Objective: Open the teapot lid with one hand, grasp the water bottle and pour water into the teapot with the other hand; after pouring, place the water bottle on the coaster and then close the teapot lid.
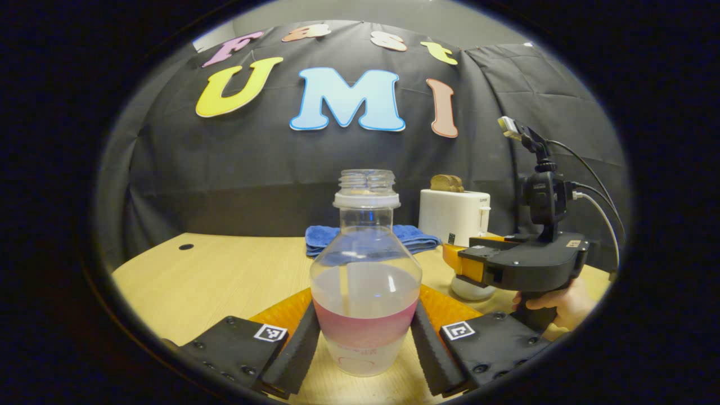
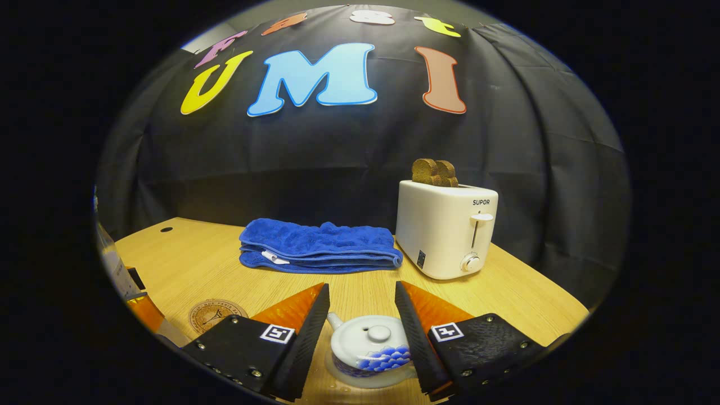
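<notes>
Left gripper view: left gripper (image 1: 365, 343) fingers hug the part-full water bottle (image 1: 365, 281), standing on the table (image 1: 214, 275), not on the coaster (image 2: 216, 315). Right gripper (image 2: 363, 332) spread wide around the lidded teapot (image 2: 368, 351). Fits pre-pour or a refill pending; can't tell.

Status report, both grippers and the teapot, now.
Left gripper shut on water bottle, bottle upright on table, uncapped. Right gripper open around teapot, lid still on. Coaster free; nothing blocking.
</notes>
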